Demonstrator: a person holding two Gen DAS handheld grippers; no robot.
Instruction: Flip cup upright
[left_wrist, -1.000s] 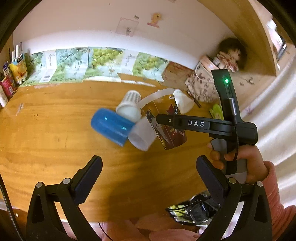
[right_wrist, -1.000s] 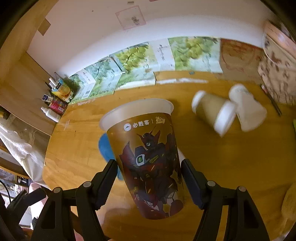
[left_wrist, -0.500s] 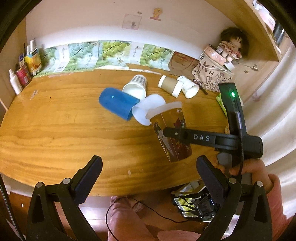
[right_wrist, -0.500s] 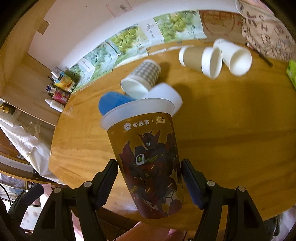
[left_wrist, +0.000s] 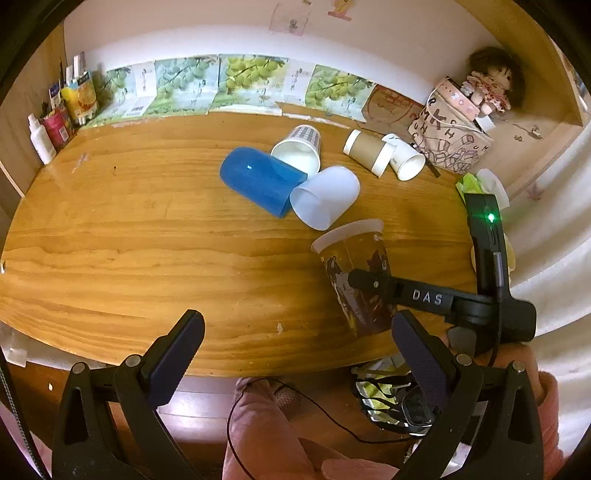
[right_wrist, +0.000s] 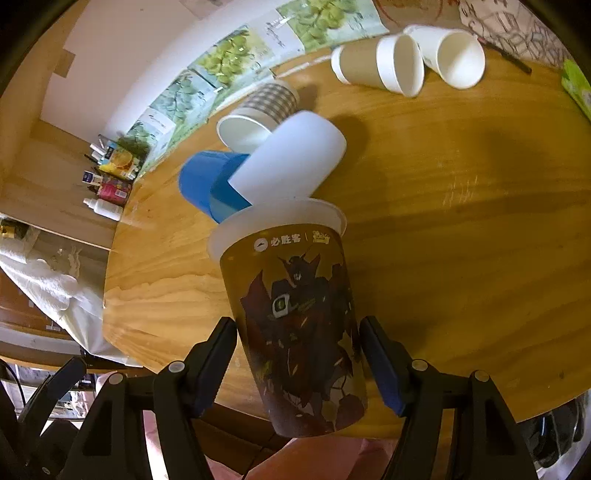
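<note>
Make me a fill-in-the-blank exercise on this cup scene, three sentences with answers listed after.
1. The right hand-held gripper is shut on the brown printed plastic cup, whose white rim points ____.
2. The left hand-held gripper holds ____.
3. The blue plastic cup lies on its ____ on the wooden table, touching the white plastic cup.

Missing words: up; nothing; side

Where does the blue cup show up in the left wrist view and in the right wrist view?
Left wrist: blue cup lies on its side, upper centre.
Right wrist: blue cup left of centre, partly behind the white cup.
Shared landmark: checked paper cup beside it.
</note>
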